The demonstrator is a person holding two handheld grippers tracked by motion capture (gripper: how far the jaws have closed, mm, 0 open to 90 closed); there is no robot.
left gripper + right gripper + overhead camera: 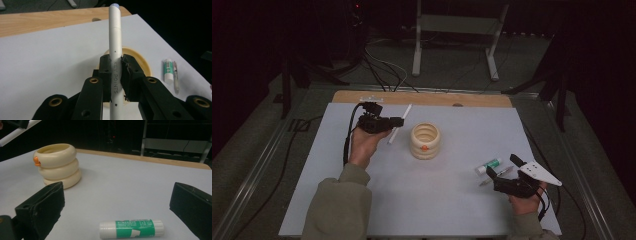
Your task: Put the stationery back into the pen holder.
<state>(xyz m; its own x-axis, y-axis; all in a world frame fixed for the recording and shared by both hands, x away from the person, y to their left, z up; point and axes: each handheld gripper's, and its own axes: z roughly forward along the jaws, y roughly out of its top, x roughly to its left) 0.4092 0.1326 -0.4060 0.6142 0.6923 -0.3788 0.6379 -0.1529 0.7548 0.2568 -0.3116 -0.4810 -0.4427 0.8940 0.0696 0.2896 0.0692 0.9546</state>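
At the left of the high view, the left tongs are closed on a white pen, gripping it partway along its barrel so that one end points toward the far edge of the counter and the other slants down toward the person's side. In the left gripper view the two pads press against the barrel from either side, right over dark lettering printed along it, and the pen rises straight up between them with its pale blue tip at the top. The pen is held clear of the counter, just left of a cream holder built like three stacked rings, with a small orange knob on its side; the holder stands upright near the middle of the white sheet, and its open mouth lies directly behind the gripped pen in the left gripper view. Farther right, a glue stick with a green label lies on its side, and just beside it rests a thin pen, also lying flat. At the right, the right tongs are spread wide with nothing between them, low over the counter; in the right gripper view the glue stick lies on the sheet just ahead of the gap.
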